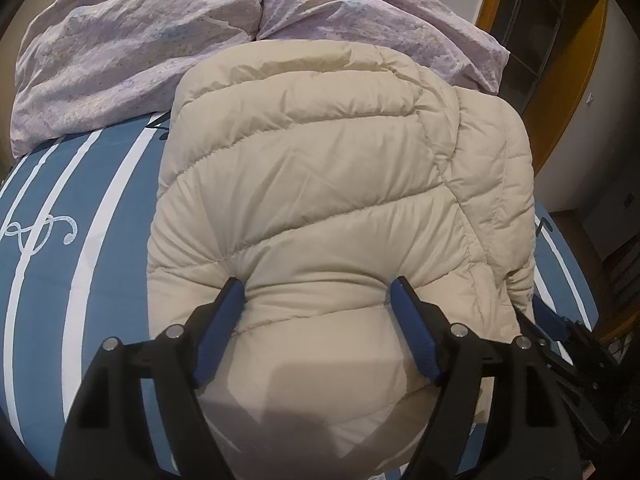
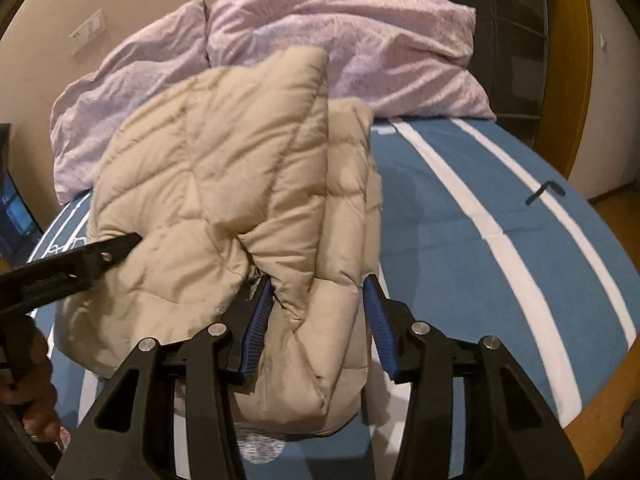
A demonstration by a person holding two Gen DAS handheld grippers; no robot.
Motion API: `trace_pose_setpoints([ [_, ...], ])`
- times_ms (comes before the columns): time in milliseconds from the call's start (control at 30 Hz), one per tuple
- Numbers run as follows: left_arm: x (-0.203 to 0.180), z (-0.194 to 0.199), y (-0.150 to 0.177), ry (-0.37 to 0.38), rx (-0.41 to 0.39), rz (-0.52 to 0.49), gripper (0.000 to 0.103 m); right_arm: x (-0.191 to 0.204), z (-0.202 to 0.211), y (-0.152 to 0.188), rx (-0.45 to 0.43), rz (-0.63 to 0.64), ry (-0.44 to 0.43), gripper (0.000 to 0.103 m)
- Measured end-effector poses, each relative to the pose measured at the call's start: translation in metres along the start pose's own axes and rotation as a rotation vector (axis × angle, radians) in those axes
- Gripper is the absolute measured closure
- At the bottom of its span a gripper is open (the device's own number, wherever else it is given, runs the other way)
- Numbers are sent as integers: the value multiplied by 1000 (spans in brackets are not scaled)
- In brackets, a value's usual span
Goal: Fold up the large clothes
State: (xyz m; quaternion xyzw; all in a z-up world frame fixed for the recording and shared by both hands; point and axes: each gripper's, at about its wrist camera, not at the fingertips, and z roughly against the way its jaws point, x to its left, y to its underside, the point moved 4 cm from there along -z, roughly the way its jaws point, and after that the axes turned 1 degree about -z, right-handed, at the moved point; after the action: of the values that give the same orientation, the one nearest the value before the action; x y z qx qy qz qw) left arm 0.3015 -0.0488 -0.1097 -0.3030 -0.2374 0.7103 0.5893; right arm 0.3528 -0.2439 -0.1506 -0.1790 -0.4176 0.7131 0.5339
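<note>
A beige quilted jacket (image 1: 320, 184) lies folded in a thick bundle on a bed with a blue sheet (image 1: 52, 264) crossed by white stripes. It sits toward the near edge of the bed, and its far end reaches up to two crumpled lilac pillows (image 1: 132, 52) along the far side.

The left gripper (image 1: 316, 300) has its blue pads set wide apart over the near end of the jacket. Both fingertips dent the puffy fabric, which bulges between them, so the jaws are clamped on a wide fold of the padding.

In the right wrist view, the right gripper (image 2: 318, 304) holds the near right edge of the jacket (image 2: 224, 184). A thick folded wad fills the space between its blue pads, and both pads press against it. The left gripper (image 2: 120, 246) reaches in from the left there, its black tip pushed into the jacket's left side, with part of a hand (image 2: 28, 384) visible at the lower left.

A small dark object (image 2: 544, 192) lies on the sheet (image 2: 460, 240) to the far right, well apart from the jacket.
</note>
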Motion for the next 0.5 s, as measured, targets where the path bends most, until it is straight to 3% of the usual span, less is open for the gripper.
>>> trace_pose_setpoints([
  [500,-8,1,1,-17,-23,-43,27,-8,-19,6,31,11,20,55],
])
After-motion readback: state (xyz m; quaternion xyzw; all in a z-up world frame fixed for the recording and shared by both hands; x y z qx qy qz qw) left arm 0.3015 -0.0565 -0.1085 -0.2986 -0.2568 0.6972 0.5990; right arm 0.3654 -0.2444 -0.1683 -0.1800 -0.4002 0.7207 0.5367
